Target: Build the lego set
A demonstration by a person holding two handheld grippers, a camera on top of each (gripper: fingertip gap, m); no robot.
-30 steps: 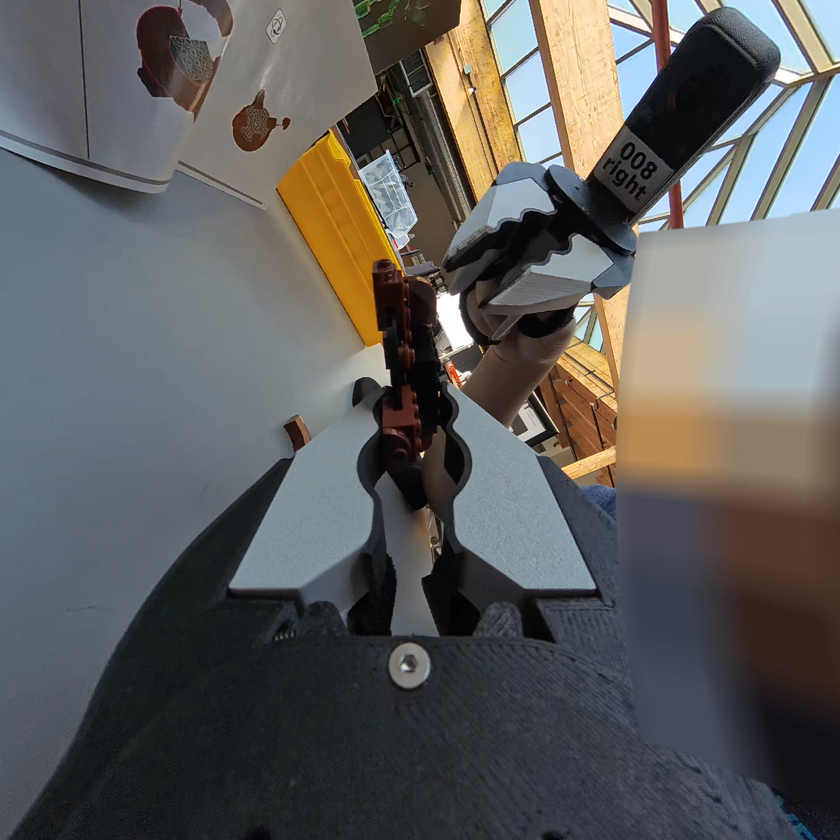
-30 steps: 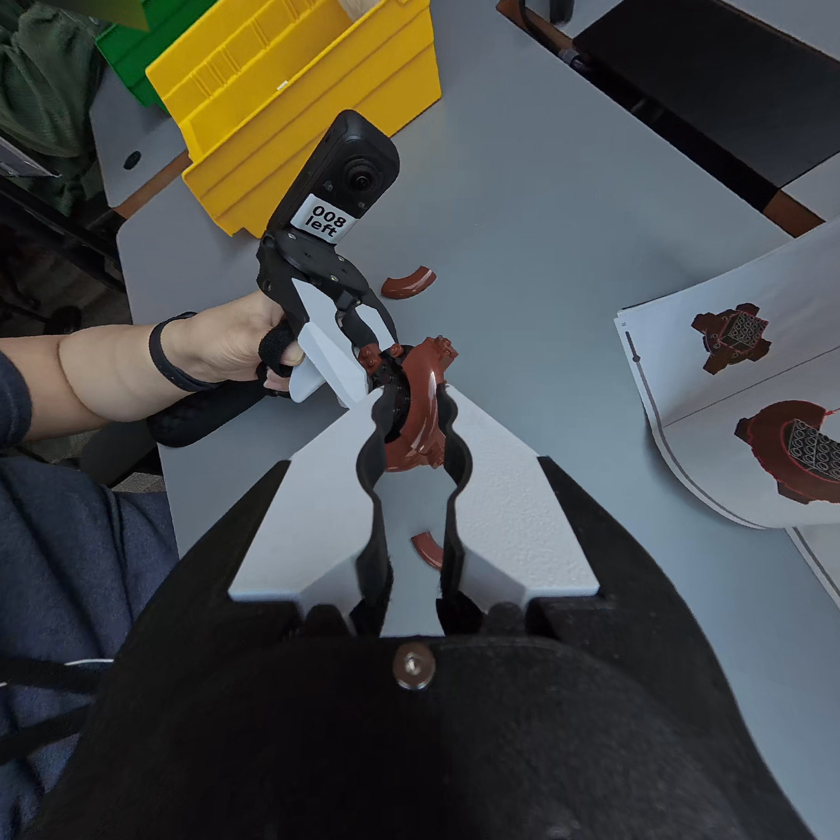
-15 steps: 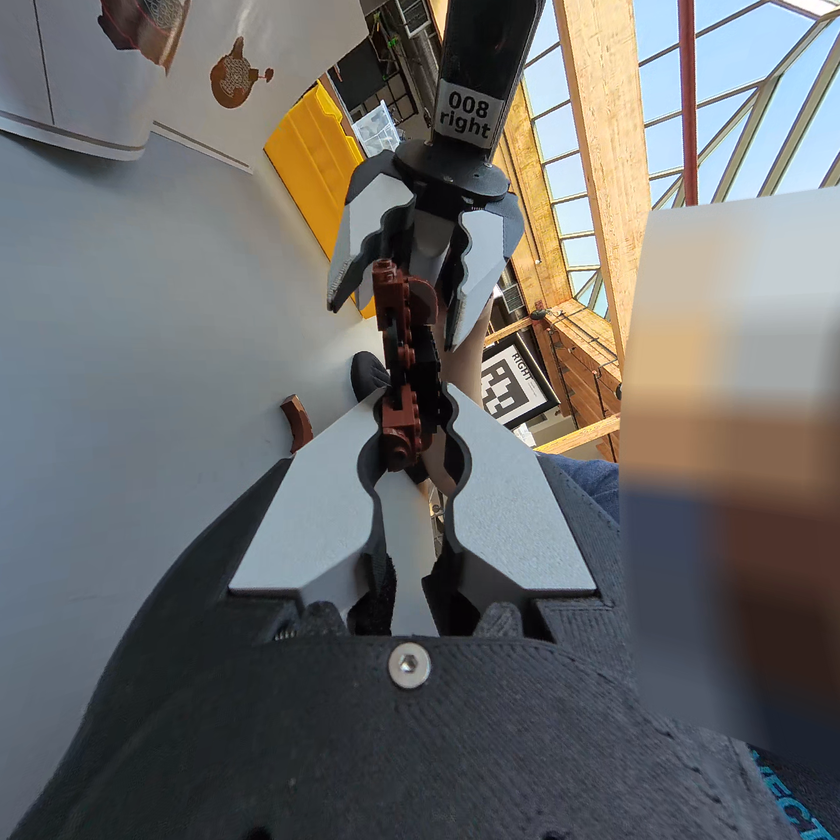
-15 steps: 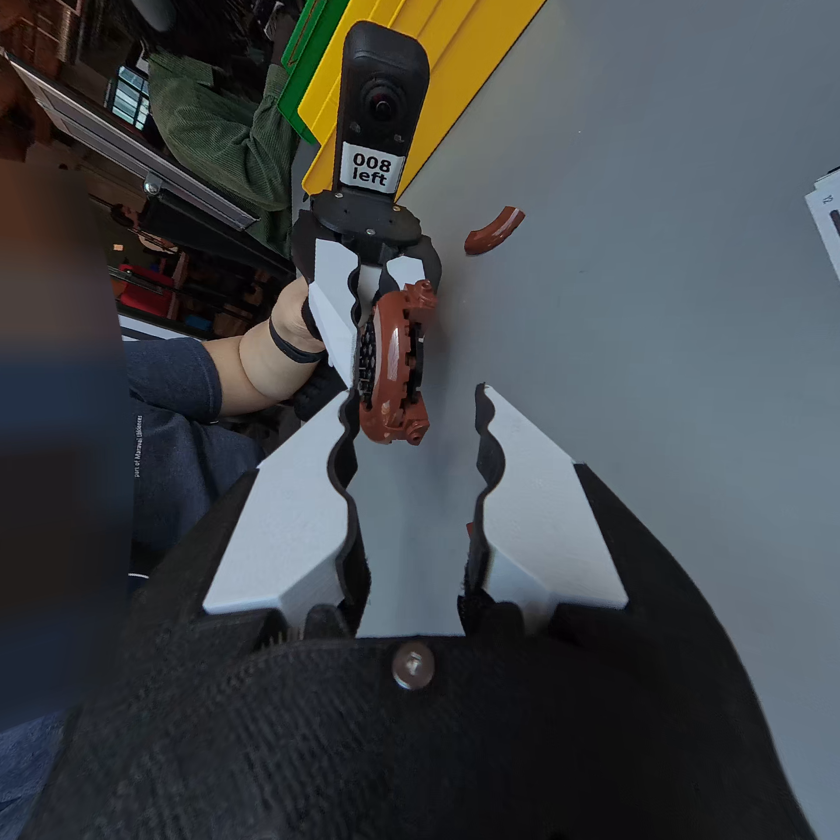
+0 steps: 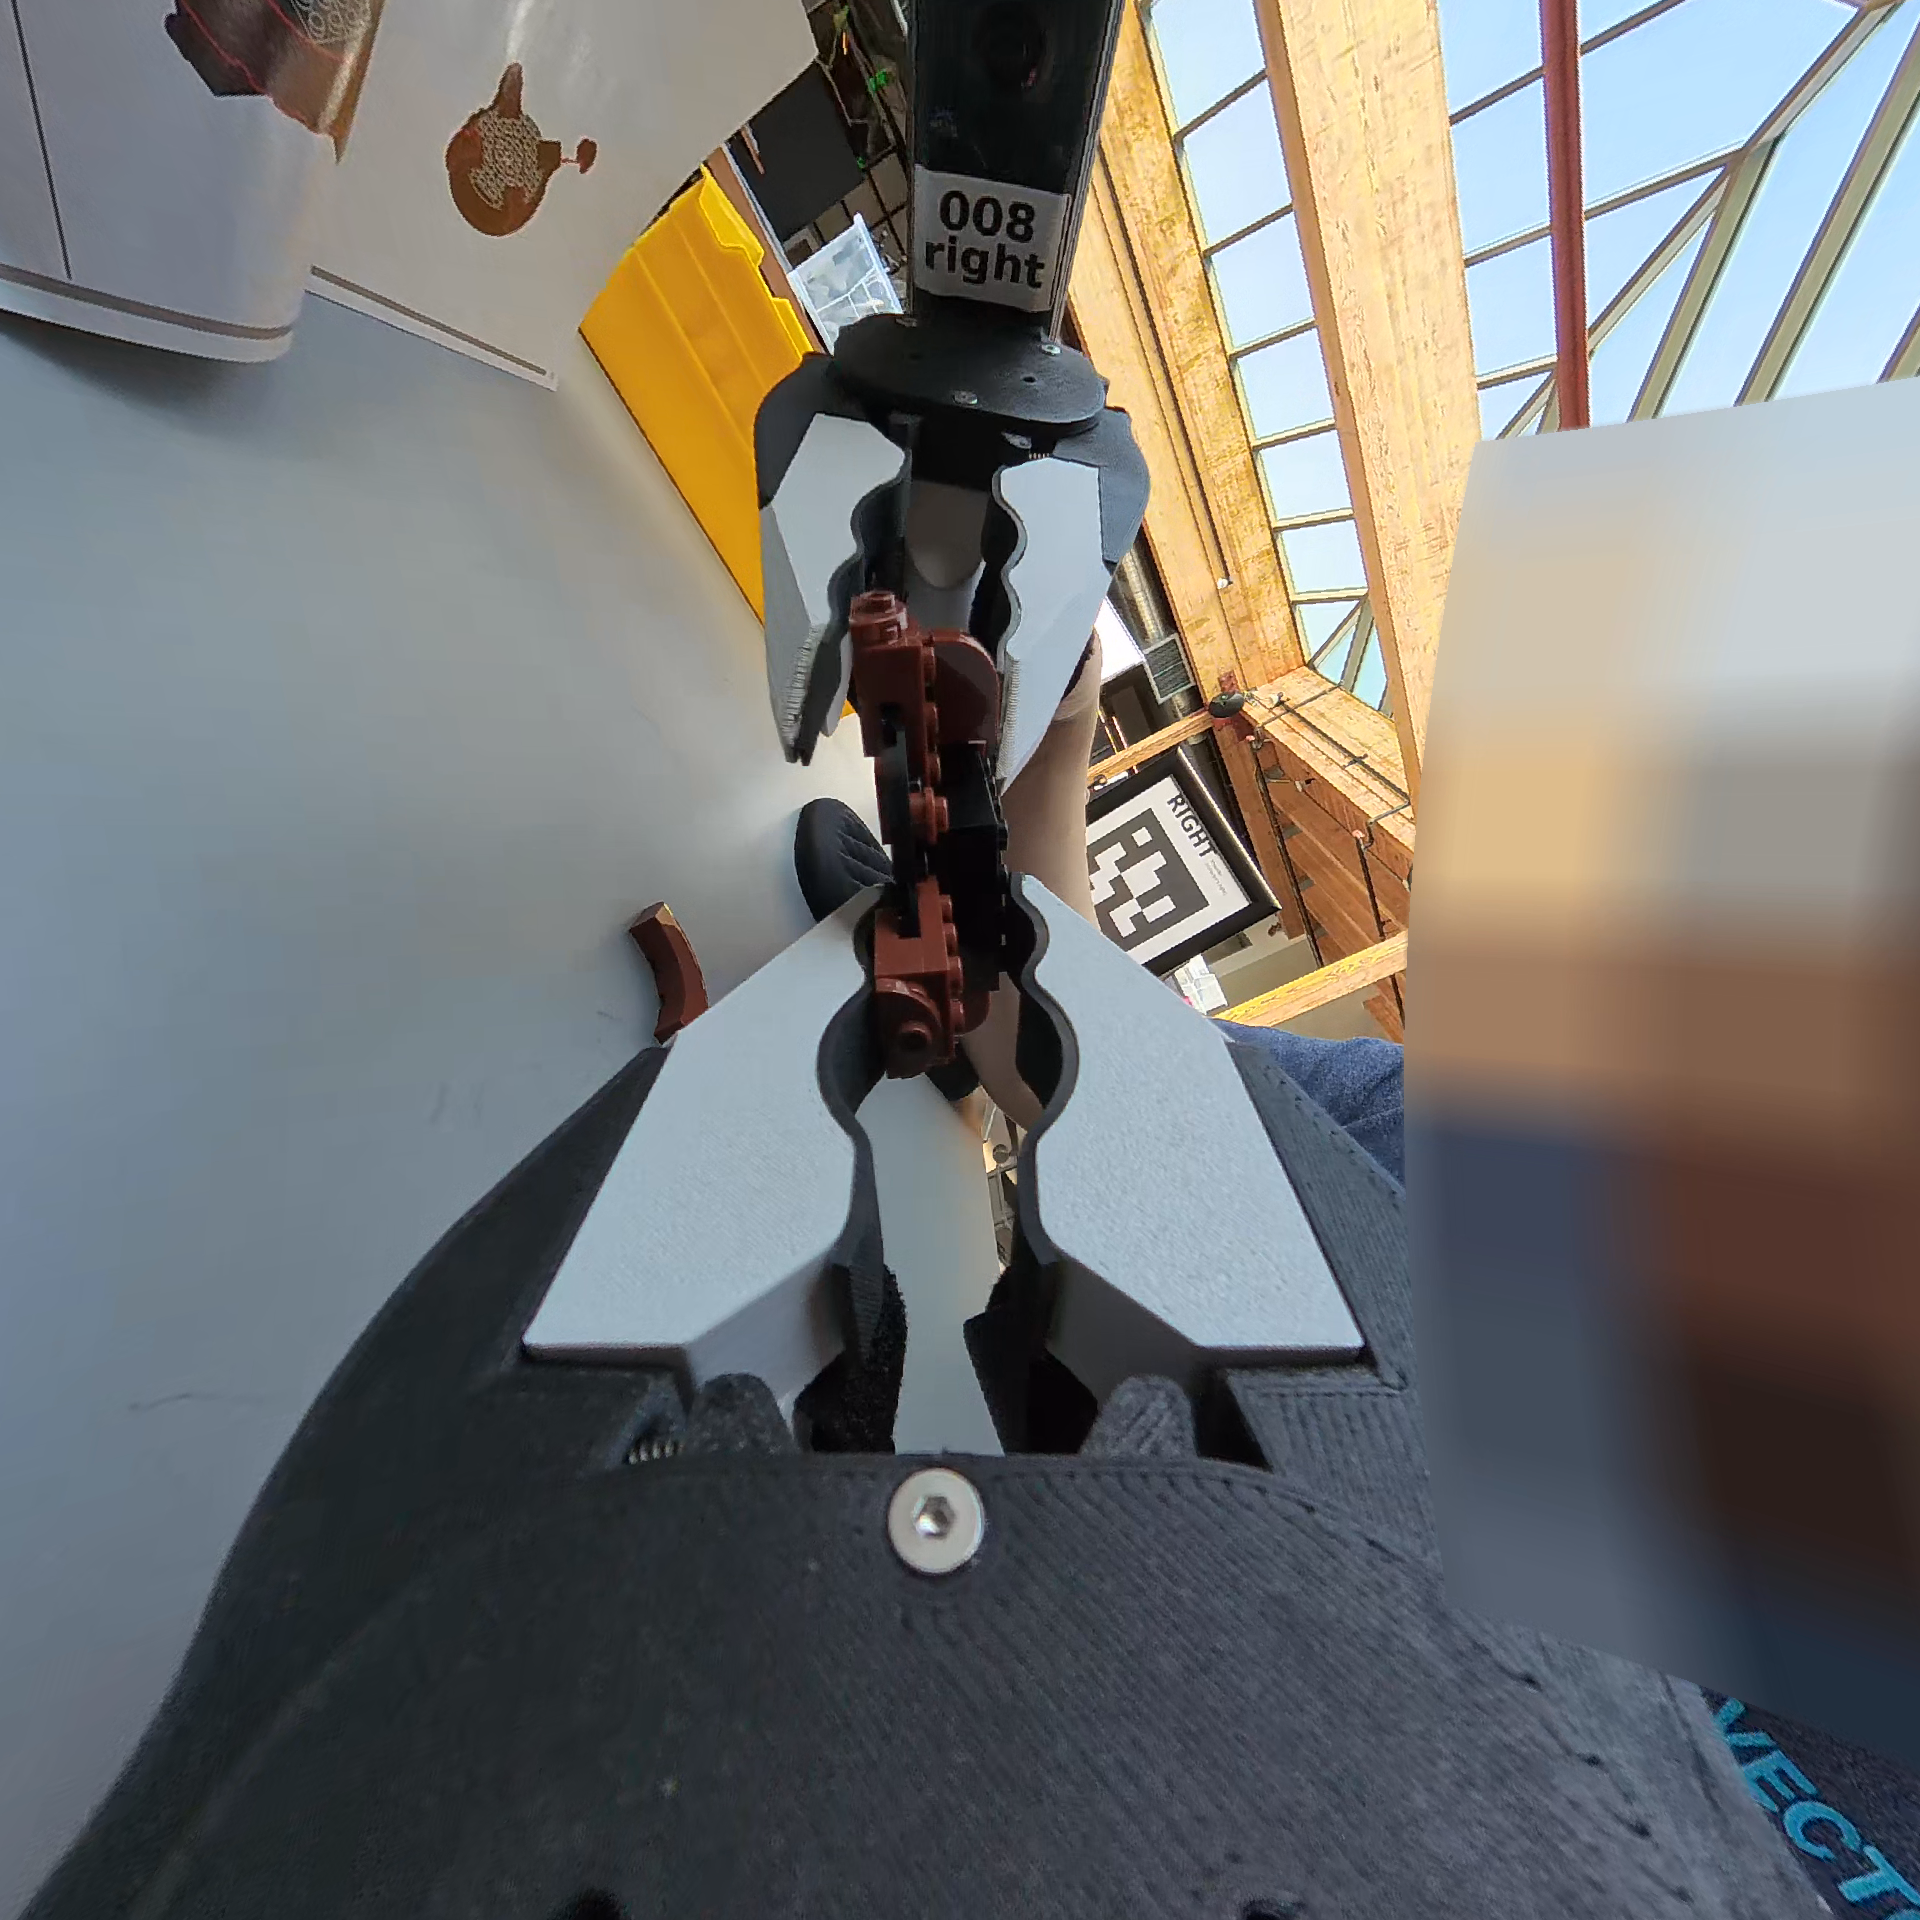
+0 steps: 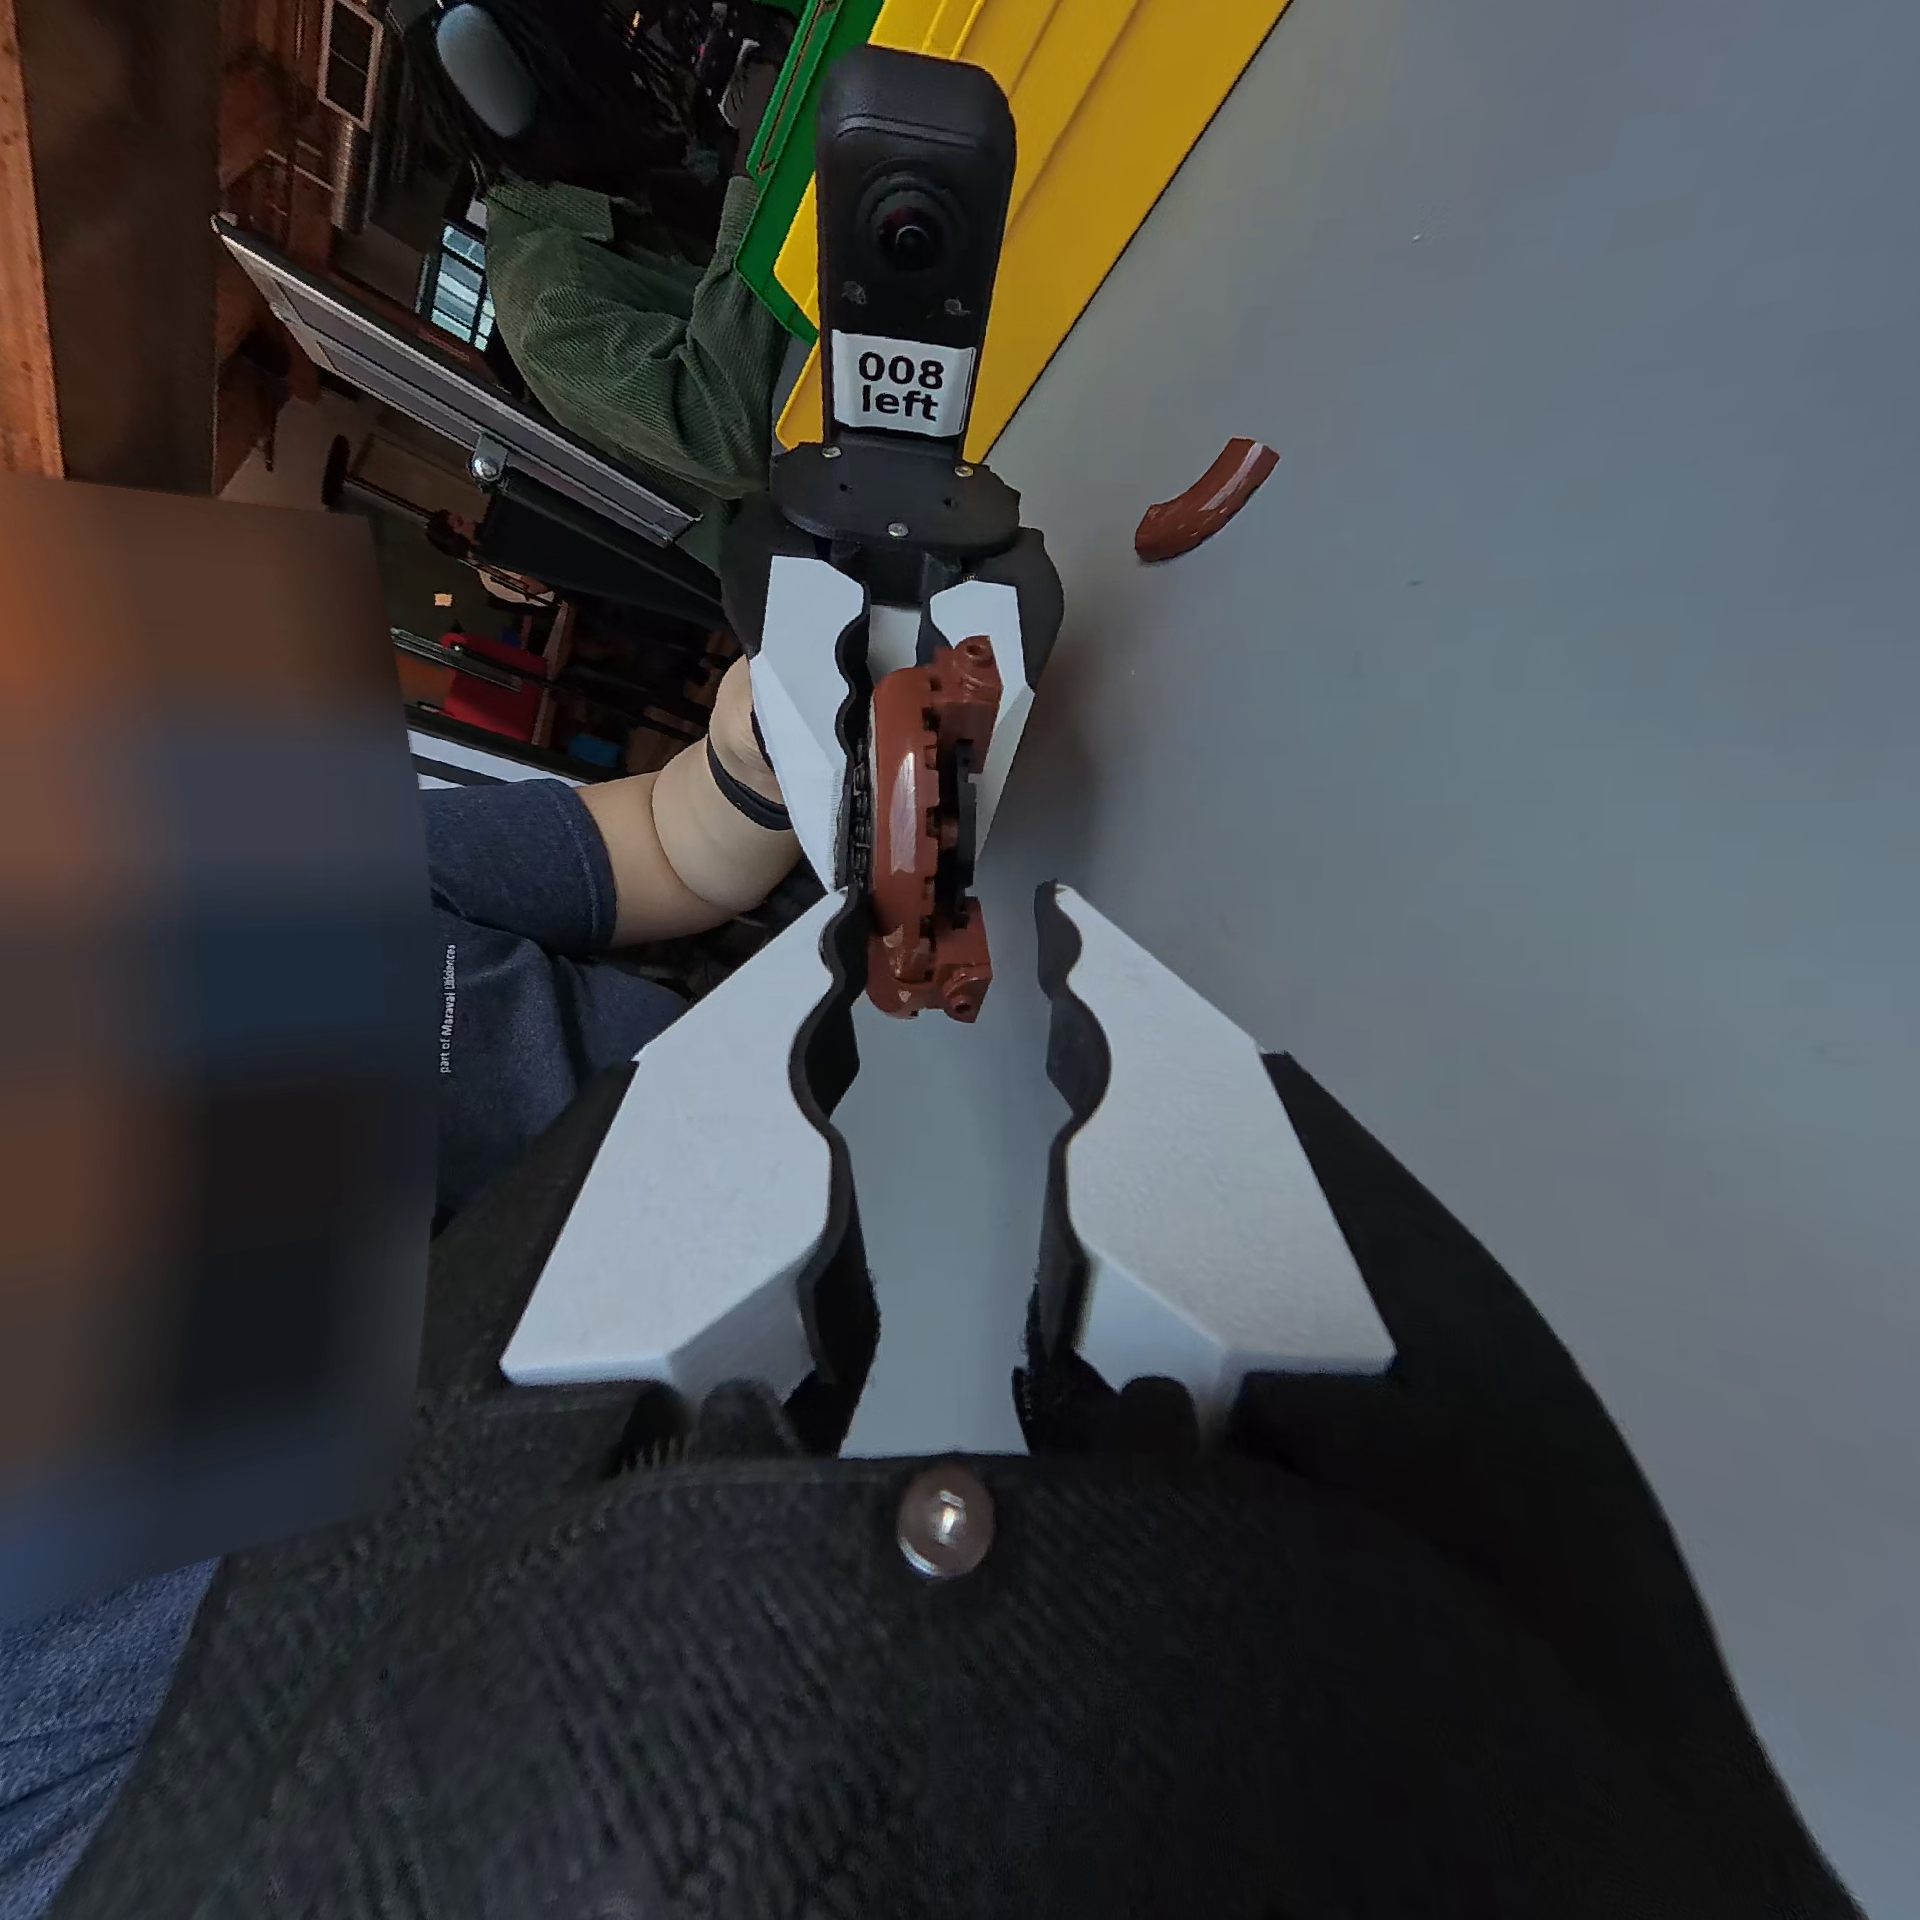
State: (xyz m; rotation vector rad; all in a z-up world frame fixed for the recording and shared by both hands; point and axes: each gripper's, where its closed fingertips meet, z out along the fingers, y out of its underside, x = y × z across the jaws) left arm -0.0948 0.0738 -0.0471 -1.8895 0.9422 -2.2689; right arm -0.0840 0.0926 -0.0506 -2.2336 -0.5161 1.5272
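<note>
A brown and black lego assembly (image 5: 925, 790) is held edge-on in the air above the grey table (image 5: 312, 727). My left gripper (image 5: 940, 920) is shut on its near end. My right gripper (image 5: 914, 727) faces it from the opposite side, open, with its fingers on either side of the assembly's far end. In the right wrist view my right gripper (image 6: 945, 904) is open, and the assembly (image 6: 914, 821) reaches just between its tips, close to the left finger. The left gripper (image 6: 909, 862) clamps the assembly from beyond. A loose curved brown piece (image 5: 670, 982) lies on the table.
The curved piece also shows in the right wrist view (image 6: 1205, 499) on the table (image 6: 1507, 727). An instruction sheet (image 5: 208, 156) lies at the far side. A yellow bin (image 6: 1039, 156) and a green bin (image 6: 800, 135) stand at the table edge. A person in a green sleeve (image 6: 623, 343) sits beyond. Both grippers' tips are close together, under 4 cm apart.
My right gripper has swung round to face the left one end-on and opened, then moved closer until its tips straddle the assembly's end. The left gripper has kept its hold.
</note>
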